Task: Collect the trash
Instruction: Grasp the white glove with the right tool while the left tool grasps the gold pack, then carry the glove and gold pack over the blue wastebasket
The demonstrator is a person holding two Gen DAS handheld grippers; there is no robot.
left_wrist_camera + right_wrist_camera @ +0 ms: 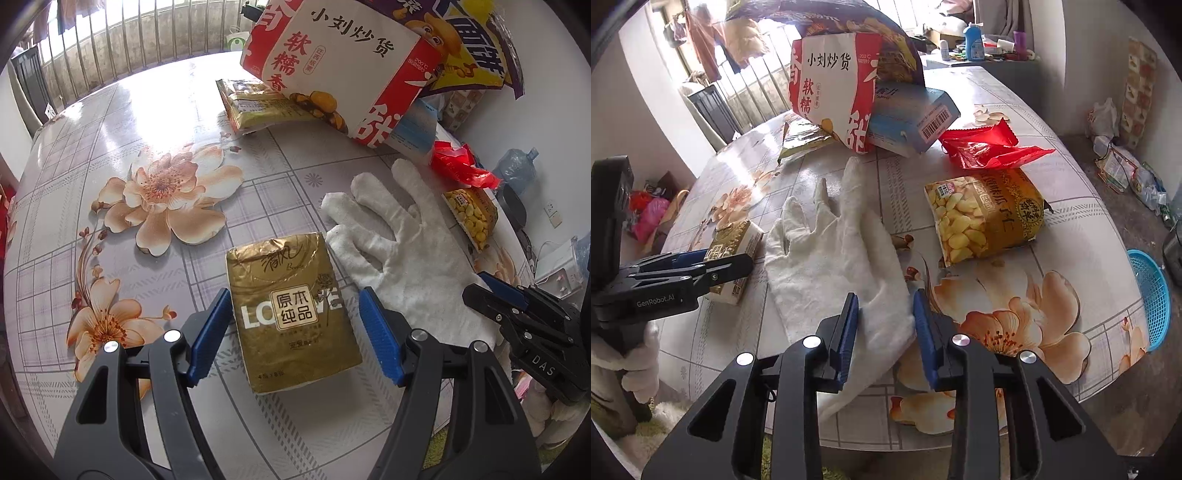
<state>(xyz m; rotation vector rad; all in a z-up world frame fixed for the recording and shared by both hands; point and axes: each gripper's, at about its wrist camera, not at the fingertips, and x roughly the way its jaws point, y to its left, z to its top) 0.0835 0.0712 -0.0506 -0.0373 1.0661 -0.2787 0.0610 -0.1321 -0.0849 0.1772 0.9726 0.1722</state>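
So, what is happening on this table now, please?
A person holds a claw in each hand over a flower-print table littered with snack wrappers. The left claw is open around a gold tissue pack, not yet closed on it. The right claw is open around the cuff of a white glove. A peanut bag and a red wrapper lie untouched.

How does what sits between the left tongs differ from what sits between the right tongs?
The left tongs straddle a gold tissue pack; the right tongs straddle the cuff of a white glove. The pack is a shiny, printed, blocky rectangle; the glove is plain, soft cloth lying flat with fingers spread. The left tongs gape wider than the right. Both things lie on the flowered tablecloth, side by side, and both tongs are open.
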